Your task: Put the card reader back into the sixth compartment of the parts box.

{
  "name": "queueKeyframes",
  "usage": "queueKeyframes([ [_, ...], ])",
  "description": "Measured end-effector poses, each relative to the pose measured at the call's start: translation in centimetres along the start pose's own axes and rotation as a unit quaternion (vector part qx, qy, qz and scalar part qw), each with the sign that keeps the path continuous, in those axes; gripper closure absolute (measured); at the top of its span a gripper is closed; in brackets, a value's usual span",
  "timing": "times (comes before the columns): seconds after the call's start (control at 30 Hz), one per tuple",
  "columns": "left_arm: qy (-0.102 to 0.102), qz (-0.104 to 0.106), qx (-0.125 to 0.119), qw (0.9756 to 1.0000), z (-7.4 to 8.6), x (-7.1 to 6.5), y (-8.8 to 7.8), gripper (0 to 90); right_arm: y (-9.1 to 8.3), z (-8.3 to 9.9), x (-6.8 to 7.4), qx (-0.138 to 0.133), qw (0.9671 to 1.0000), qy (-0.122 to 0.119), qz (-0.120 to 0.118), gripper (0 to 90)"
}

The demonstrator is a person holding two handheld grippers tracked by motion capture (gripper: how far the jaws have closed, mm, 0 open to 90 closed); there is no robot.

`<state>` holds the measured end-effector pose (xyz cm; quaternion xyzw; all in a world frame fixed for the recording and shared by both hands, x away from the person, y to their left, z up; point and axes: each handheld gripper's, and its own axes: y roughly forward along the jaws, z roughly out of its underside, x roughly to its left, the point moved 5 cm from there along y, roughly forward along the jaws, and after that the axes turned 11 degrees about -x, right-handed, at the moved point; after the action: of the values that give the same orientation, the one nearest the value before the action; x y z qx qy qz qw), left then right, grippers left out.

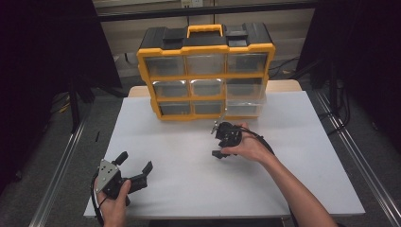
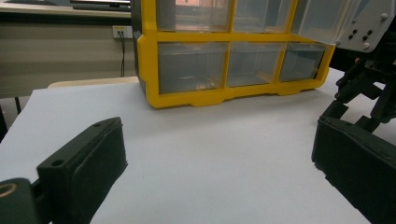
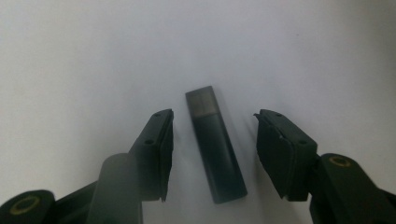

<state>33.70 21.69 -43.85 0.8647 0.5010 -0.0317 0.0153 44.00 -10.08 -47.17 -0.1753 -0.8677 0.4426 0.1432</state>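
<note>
Left gripper (image 1: 135, 166), high view: nearest the camera at the worktop's (image 1: 189, 189) near-left edge, fingers spread wide with nothing between them.
Right gripper (image 1: 220, 142), high view: pointed down at mid-worktop, just before the yellow drawer cabinet (image 1: 206, 71).
Left gripper view: wide fingers (image 2: 84, 163) over bare worktop, cabinet beyond.
Right gripper view: dark flat stick (image 3: 215, 144) lies on the worktop between the fingers (image 3: 156, 149), lengthwise along them, a gap on each side; fingers half-narrowed, not touching it.
</note>
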Motion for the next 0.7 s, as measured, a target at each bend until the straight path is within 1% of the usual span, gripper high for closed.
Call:
queueKeyframes([
  [0.1, 0.0, -0.001, 0.0, 1.0, -0.01, 0.0, -0.01, 2.9, 0.09, 0.03, 0.02, 0.003, 1.0, 0.002, -0.004, 52.9],
  [0.23, 0.0, -0.001, 0.0, 1.0, -0.01, 0.01, -0.02, 2.9, 0.32, 0.06, 0.07, 0.008, 0.9999, -0.01, -0.005, 56.3],
  [0.3, 0.002, 0.0, 0.001, 1.0, -0.01, 0.01, -0.05, 2.9, 0.27, 0.05, 0.17, 0.011, 0.9999, -0.01, -0.002, 61.3],
  [0.33, 0.001, 0.0, 0.0, 1.0, -0.02, 0.0, -0.03, 2.9, 0.22, 0.1, 0.1, 0.013, 0.9997, -0.018, -0.004, 63.6],
  [0.37, 0.003, 0.0, 0.001, 1.0, -0.01, 0.03, -0.05, 2.9, 0.23, 0.11, 0.11, 0.013, 0.9997, -0.018, -0.003, 65.1],
  [0.43, -0.002, 0.0, -0.001, 1.0, 0.01, -0.05, 0.01, 2.9, 0.26, 0.12, 0.2, 0.016, 0.9996, -0.022, 0.0, 65.8],
  [0.53, -0.001, 0.001, -0.001, 1.0, -0.01, -0.09, 0.01, 2.9, 0.3, 0.09, 0.34, 0.021, 0.9993, -0.031, 0.003, 67.1],
  [0.63, 0.0, 0.001, -0.002, 1.0, -0.01, -0.11, 0.0, 2.9, 0.33, 0.06, 0.37, 0.023, 0.9993, -0.03, 0.003, 68.9],
  [0.67, 0.0, 0.001, -0.001, 1.0, 0.03, -0.11, 0.04, 2.9, 0.34, 0.05, 0.37, 0.024, 0.9993, -0.028, 0.001, 71.9],
  [0.7, 0.0, 0.001, -0.001, 1.0, 0.03, -0.11, 0.04, 2.9, 0.34, 0.05, 0.37, 0.024, 0.9993, -0.028, 0.001, 71.9],
])
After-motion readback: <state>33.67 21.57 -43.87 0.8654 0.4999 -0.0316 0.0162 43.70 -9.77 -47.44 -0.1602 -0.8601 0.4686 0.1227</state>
